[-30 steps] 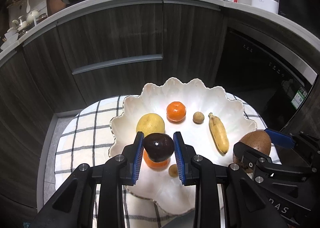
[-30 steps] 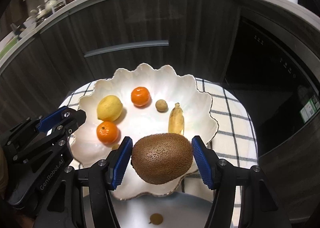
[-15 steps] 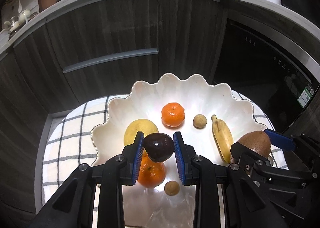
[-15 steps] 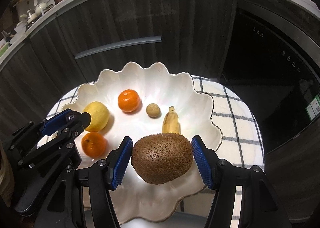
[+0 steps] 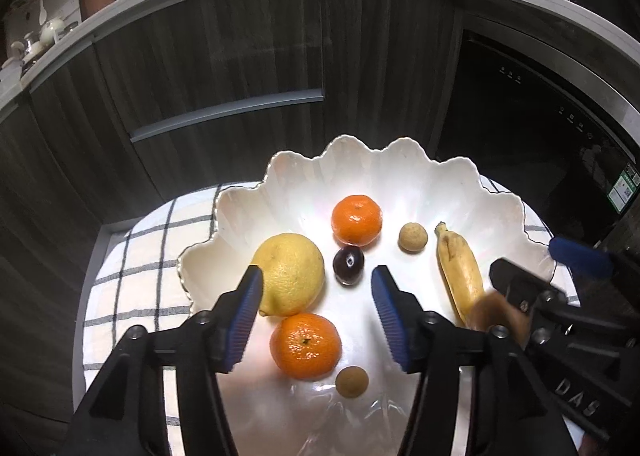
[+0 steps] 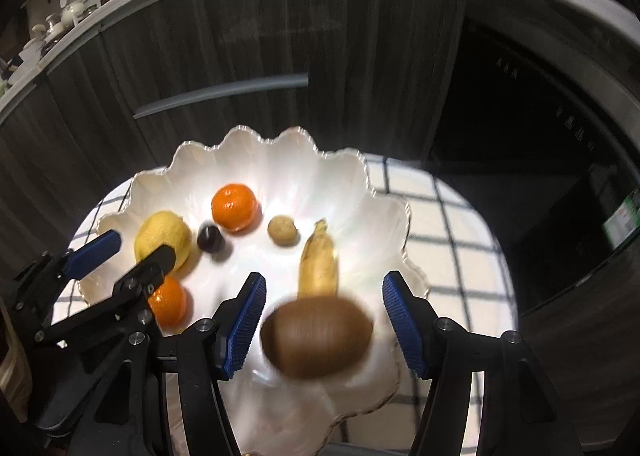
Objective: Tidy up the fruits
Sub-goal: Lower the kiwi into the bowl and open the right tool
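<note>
A dark plum (image 5: 348,265) lies on the white scalloped plate (image 5: 400,176) between a lemon (image 5: 288,272) and a tangerine (image 5: 356,220). My left gripper (image 5: 316,272) hovers just above it, its jaws opening and nothing between them. A brown kiwi (image 6: 318,336) shows blurred between the fingers of my right gripper (image 6: 324,279), with a gap to the right pad, over the plate's near right rim (image 6: 400,240). Its pads do not press on the fruit. The kiwi (image 5: 498,316) also appears blurred in the left wrist view.
Also on the plate are a second tangerine (image 5: 306,346), a banana (image 5: 458,268) and two small brown longans (image 5: 413,237) (image 5: 351,381). The plate stands on a checked cloth (image 5: 140,256). Dark cabinets (image 5: 240,56) and a black appliance (image 5: 520,116) rise behind.
The left gripper opened and the plum dropped onto the plate by the lemon. The kiwi came loose from the right pads and sits lower and blurred.
</note>
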The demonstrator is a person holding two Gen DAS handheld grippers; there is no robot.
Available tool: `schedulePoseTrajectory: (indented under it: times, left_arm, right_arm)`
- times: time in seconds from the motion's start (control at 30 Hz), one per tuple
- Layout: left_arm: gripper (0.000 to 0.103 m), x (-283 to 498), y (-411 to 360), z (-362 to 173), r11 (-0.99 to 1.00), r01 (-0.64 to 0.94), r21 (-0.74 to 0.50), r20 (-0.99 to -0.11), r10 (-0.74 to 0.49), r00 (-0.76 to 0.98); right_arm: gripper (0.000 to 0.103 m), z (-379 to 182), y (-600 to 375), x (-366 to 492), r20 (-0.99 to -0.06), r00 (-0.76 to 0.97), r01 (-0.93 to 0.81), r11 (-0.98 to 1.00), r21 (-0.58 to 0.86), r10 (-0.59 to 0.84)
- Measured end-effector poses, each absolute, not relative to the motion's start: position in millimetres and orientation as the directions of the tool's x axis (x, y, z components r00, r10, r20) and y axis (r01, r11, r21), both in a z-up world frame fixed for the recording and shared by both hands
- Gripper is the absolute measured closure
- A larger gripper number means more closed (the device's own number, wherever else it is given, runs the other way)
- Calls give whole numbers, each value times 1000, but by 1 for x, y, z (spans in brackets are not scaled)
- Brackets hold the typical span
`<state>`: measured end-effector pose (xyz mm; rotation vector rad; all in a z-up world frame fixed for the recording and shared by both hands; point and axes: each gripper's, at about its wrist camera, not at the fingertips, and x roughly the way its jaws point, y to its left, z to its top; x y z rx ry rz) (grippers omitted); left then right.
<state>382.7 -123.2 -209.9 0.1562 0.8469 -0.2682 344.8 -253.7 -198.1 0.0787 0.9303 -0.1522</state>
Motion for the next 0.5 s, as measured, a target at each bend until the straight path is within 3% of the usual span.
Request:
schedulePoseTrajectory:
  times: [0.13, 0.27, 0.5]
  left_arm:
    - [31, 381, -119, -206, 960, 279, 36, -751, -158, 641]
    - [20, 375, -117, -200, 962, 263, 71, -737, -127, 664]
    - [11, 360, -112, -190, 966, 246, 79, -729, -112, 676]
  right_arm:
    - [38, -197, -257, 343, -808, 579, 187, 982, 2, -109]
    - [28, -195, -262, 337, -804, 580, 215, 977, -5, -132]
    - [23, -185, -265, 319, -797, 582, 251, 968, -13, -161]
